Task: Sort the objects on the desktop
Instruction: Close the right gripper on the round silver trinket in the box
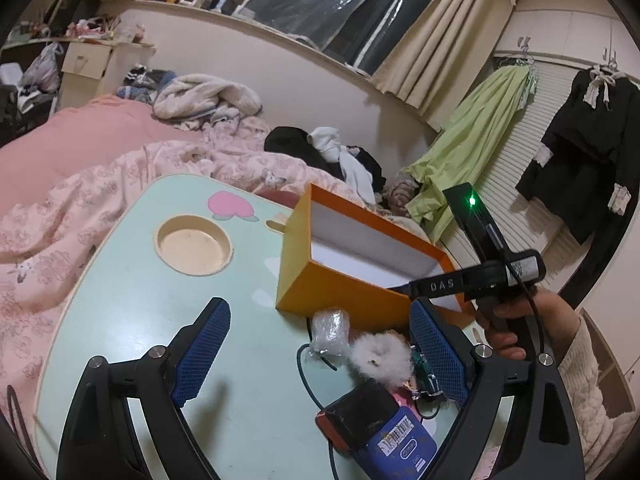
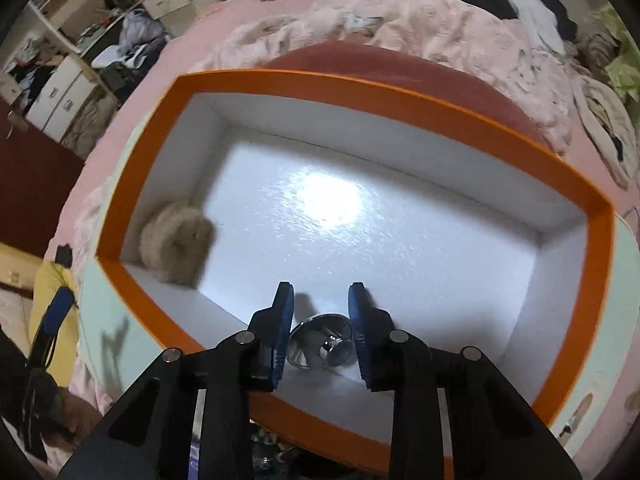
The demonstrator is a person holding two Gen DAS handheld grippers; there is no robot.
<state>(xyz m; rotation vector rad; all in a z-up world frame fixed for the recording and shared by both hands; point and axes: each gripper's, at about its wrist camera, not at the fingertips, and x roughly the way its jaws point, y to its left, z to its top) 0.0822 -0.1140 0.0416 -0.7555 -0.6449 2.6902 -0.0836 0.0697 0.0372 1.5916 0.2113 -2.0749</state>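
An orange box (image 1: 320, 284) with a white inside stands on the pale green lap table (image 1: 132, 280). My left gripper (image 1: 320, 352) is open and empty above the table, near a white fluffy ball (image 1: 380, 356), a crumpled clear wrapper (image 1: 330, 330), a blue box (image 1: 400, 440) and a green circuit board (image 1: 422, 376). My right gripper (image 2: 320, 320) hangs over the orange box (image 2: 180, 80), jaws closed around a shiny metal cone-shaped piece (image 2: 320, 346). A beige fluffy ball (image 2: 176, 240) lies in the box's left corner. The right gripper also shows in the left wrist view (image 1: 440, 284).
A round cup recess (image 1: 195, 245) sits in the table's far left part. A dark cable (image 1: 308, 380) loops across the table by the clutter. Pink bedding (image 1: 80, 208) surrounds the table. Clothes hang on the wall at the right (image 1: 580, 140).
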